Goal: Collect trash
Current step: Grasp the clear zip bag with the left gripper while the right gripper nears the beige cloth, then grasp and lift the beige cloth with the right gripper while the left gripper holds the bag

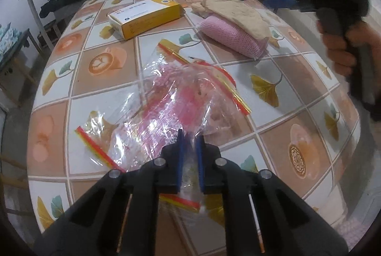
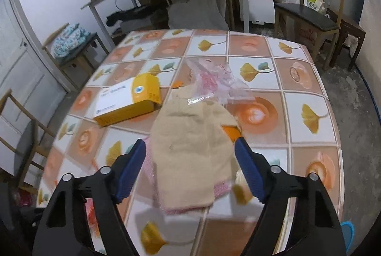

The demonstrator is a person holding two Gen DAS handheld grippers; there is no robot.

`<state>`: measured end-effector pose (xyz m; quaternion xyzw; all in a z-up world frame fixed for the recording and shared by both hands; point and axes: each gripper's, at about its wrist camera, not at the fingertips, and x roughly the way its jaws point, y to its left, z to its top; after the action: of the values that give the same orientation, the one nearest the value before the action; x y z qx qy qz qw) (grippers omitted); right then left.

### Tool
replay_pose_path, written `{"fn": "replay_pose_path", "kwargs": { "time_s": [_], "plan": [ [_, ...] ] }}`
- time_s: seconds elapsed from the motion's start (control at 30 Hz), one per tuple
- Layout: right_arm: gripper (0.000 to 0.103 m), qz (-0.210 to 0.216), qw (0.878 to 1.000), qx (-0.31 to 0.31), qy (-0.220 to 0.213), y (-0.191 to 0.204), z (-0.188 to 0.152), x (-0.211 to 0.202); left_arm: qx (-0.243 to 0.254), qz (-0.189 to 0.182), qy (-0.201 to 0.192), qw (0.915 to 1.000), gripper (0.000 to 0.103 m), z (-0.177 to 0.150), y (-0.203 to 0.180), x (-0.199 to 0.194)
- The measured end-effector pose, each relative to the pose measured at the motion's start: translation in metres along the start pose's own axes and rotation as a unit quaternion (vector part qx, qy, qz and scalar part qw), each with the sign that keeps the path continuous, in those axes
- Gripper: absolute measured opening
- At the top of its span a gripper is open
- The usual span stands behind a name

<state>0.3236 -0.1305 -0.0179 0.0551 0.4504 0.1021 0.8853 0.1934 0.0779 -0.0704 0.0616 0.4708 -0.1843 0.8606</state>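
Plastic bag (image 1: 171,98), clear and crinkly with red and yellow strips, lies on the table (image 1: 297,94) near its front edge, and the left gripper (image 1: 190,137) has its blue pads pressed almost together with a bit of the bag pinched between them. The right gripper (image 2: 190,148), held in a hand (image 1: 343,51), hangs over the cloth (image 2: 190,148) with its jaws spread wide, one on each side, and I cannot tell if they touch it. A yellow box (image 1: 145,15) lies beside the cloth, toward the far edge.
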Motion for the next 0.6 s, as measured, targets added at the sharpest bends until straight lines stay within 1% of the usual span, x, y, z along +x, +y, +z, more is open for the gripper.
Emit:
{"fn": "replay_pose_path", "kwargs": {
  "time_s": [0.1,0.2,0.27,0.37,0.4,0.43,0.5,0.6],
  "plan": [
    [0.069,-0.003,1.000,-0.012,0.010,0.004,0.005,0.015,0.001,-0.002,-0.001,1.0000,0.008,-0.001,0.000,0.000],
    [0.059,-0.021,0.999,-0.038,0.028,0.012,0.006,0.030,0.006,-0.001,-0.002,1.0000,0.008,-0.001,-0.001,0.000],
    [0.052,-0.040,0.997,-0.057,0.029,0.017,0.004,0.034,0.006,-0.002,-0.003,1.0000,0.008,-0.001,-0.001,0.000],
    [0.029,-0.049,0.996,-0.069,0.028,0.021,0.003,0.033,0.004,-0.002,-0.005,1.0000,0.008,-0.001,0.000,0.000],
    [0.017,-0.044,0.996,-0.066,0.032,0.020,0.003,0.033,0.005,-0.002,-0.004,1.0000,0.008,-0.001,0.000,0.000],
    [0.010,-0.043,0.996,-0.065,0.033,0.019,0.002,0.032,0.005,-0.001,-0.005,1.0000,0.008,-0.001,0.000,0.000],
    [0.006,-0.037,0.997,-0.061,0.032,0.017,0.000,0.029,0.005,-0.002,-0.006,1.0000,0.008,-0.001,0.000,-0.001],
    [0.005,-0.029,0.998,-0.060,0.024,0.015,-0.003,0.016,0.003,-0.003,-0.005,1.0000,0.008,-0.001,0.000,-0.001]
  ]
}}
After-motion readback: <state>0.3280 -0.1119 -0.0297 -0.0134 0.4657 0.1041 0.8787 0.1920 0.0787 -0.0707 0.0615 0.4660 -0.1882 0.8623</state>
